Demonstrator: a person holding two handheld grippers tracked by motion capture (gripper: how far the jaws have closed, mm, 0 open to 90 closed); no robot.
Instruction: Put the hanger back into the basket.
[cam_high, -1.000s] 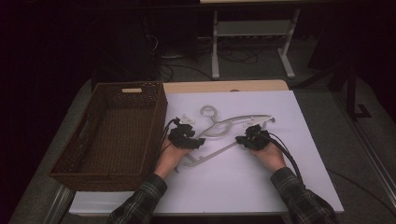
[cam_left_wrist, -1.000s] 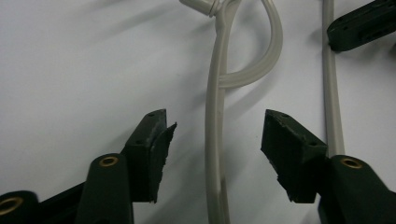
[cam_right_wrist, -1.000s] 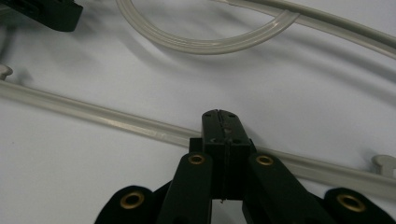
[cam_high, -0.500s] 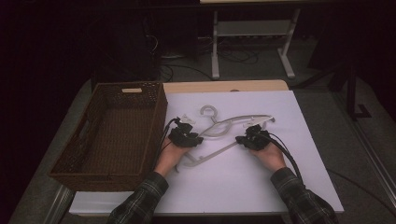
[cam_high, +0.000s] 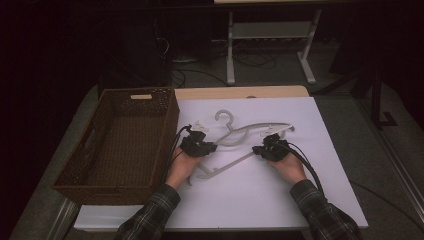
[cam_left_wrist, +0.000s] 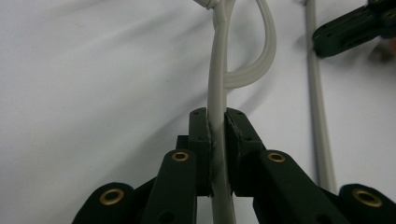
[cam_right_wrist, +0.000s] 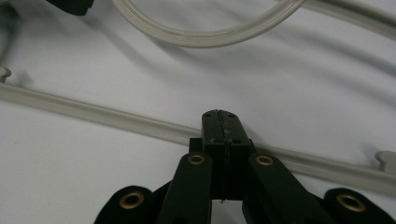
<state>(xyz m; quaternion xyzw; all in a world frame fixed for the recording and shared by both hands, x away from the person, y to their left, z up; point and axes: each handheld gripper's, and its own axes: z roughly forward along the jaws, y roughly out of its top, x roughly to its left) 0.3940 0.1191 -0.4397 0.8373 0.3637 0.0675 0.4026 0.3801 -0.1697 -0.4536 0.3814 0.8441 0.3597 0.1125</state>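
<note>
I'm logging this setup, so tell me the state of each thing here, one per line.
left hand-held gripper: just closed, clamped on a hanger bar.
right hand-held gripper: shut, nothing between the pads, above a hanger bar.
white hangers: two, flat on the white sheet, overlapping.
wicker basket: upright, empty.

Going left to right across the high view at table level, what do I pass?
Brown woven wicker basket → left gripper, shut on a white plastic hanger → right gripper, jaws shut.
</note>
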